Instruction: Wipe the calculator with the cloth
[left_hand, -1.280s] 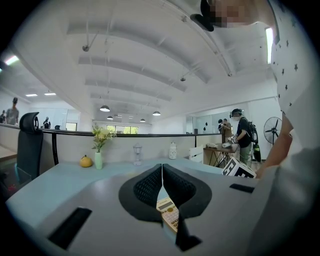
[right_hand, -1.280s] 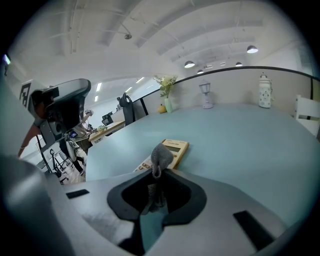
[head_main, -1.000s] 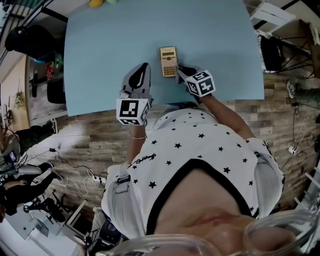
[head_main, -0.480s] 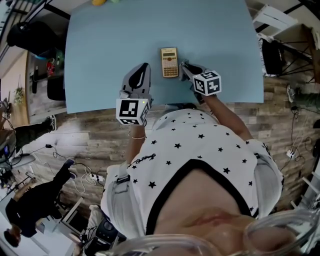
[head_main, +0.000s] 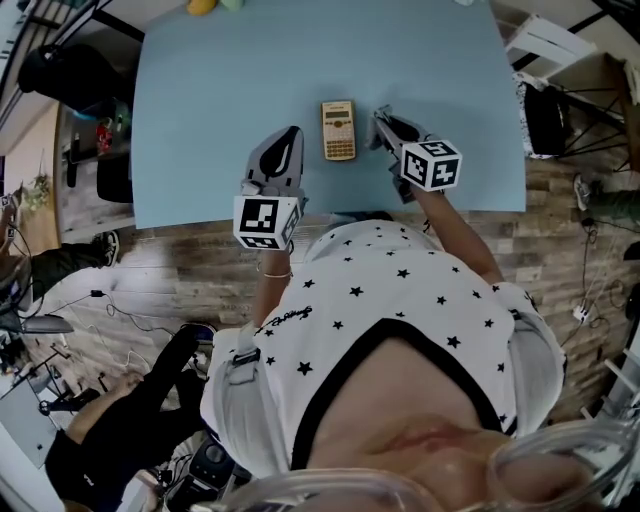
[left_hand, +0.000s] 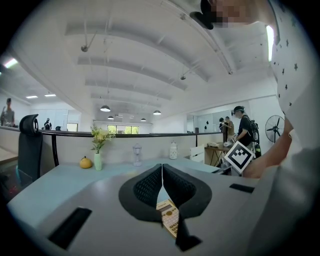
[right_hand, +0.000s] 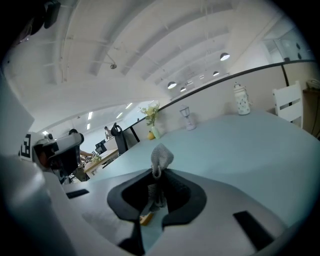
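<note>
A yellow calculator (head_main: 339, 129) lies flat on the light blue table (head_main: 220, 90), near its front edge. In the left gripper view it shows below the closed jaws as the calculator (left_hand: 169, 218). My left gripper (head_main: 287, 140) rests left of it, shut with nothing between the jaws. To the calculator's right, my right gripper (head_main: 383, 124) is shut on a small grey cloth (right_hand: 160, 156), which sticks up past the jaw tips. The cloth is clear of the calculator; a sliver of the calculator (right_hand: 146, 218) shows beneath the right jaws.
A vase with flowers (left_hand: 98, 144), an orange round object (left_hand: 86, 162) and two small jars (left_hand: 137, 154) stand along the table's far edge. A black chair (left_hand: 28, 145) stands at the left. People stand in the background (left_hand: 243, 131). Wood-pattern floor lies below the near table edge.
My right gripper with the cloth has drawn off the calculator's lower right corner and moved right and slightly away. The left gripper has stayed put. The calculator has not shifted.
</note>
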